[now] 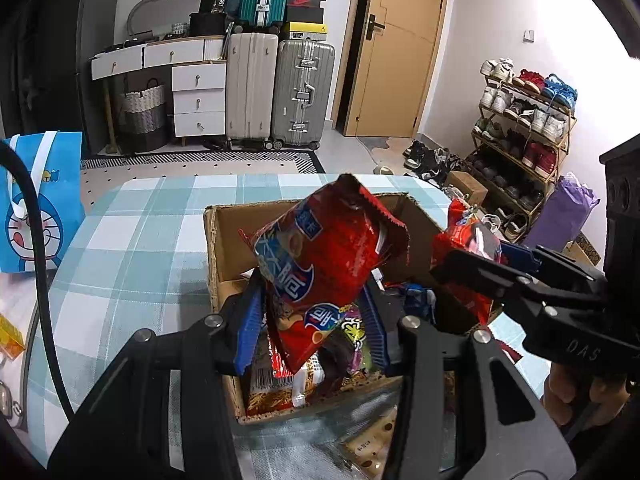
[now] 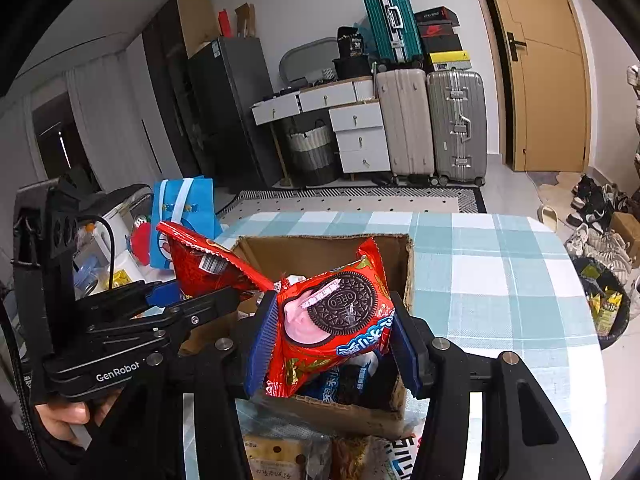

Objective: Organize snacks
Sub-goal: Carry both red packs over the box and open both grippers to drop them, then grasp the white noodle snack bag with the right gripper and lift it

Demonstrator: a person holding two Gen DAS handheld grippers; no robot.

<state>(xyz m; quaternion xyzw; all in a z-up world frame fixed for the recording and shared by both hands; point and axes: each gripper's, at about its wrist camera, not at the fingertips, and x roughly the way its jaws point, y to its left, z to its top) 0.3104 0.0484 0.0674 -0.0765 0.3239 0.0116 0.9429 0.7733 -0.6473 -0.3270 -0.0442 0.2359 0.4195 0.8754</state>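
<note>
Red foil fills both of my wrist feeds. On the left wrist view I have the left gripper point(image 1: 312, 316) clamped on a red snack bag point(image 1: 320, 264), its blue pads pressed into the lower half of the pack while the crimped top end tilts up and away from me. That bag hangs over the open cardboard box point(image 1: 224, 248), which sits on the checked tablecloth point(image 1: 132, 248) toward the near edge of the table, with more packets lying loose inside it, among them a purple wrapper point(image 1: 352, 332) just below my grip. On the right wrist view the right gripper point(image 2: 332, 340) is closed on an Oreo packet point(image 2: 336, 316), red with a dark cookie and pink cream printed on its face; both blue pads touch its sides, and it sits above the near right corner of the box, over some blue-and-white wrappers. From that camera I can see the other gripper coming in from the left, its red bag raised above the box's left wall. More snack packs point(image 2: 276, 452) lie on the cloth between the box and the near table edge. A blue cartoon gift bag point(image 1: 40, 204) stands just off the table's far left corner.
</note>
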